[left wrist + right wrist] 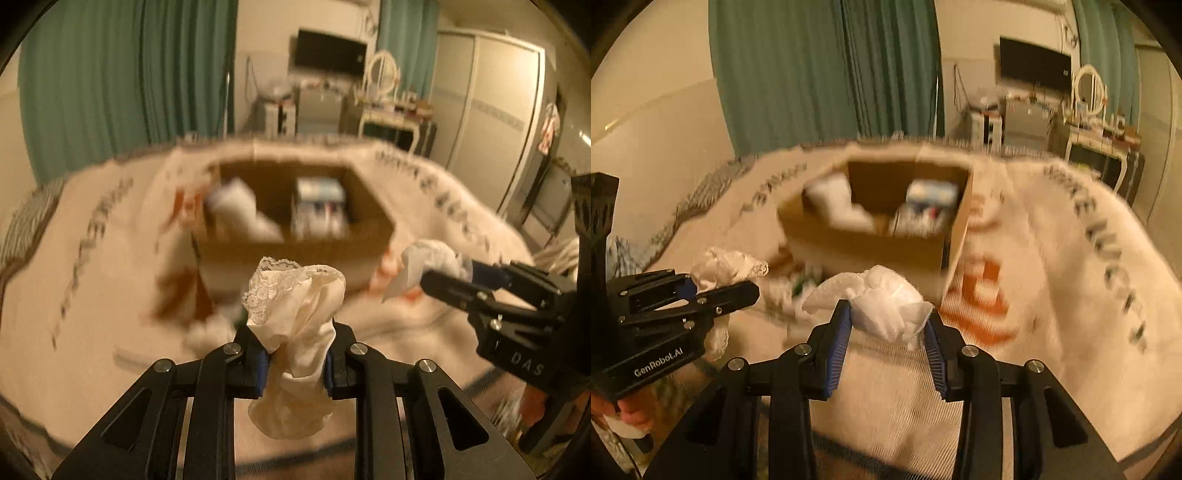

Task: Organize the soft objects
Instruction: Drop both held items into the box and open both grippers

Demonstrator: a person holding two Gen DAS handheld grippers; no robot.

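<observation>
My left gripper (295,354) is shut on a cream lace-trimmed garment (295,314), held above the bed; it also shows in the right wrist view (727,267) at the left. My right gripper (888,325) is shut on a bunched white cloth (886,306), which also shows in the left wrist view (428,262) at the right. An open cardboard box (295,240) stands on the bed ahead of both grippers, holding white cloth (240,210) and a packet (319,206). More soft white items (790,291) lie before the box.
The bed has a cream blanket (1052,258) with dark lettering and orange print. Green curtains (129,74), a wall TV (328,51), a dresser with mirror (384,96) and a wardrobe (491,103) stand beyond the bed.
</observation>
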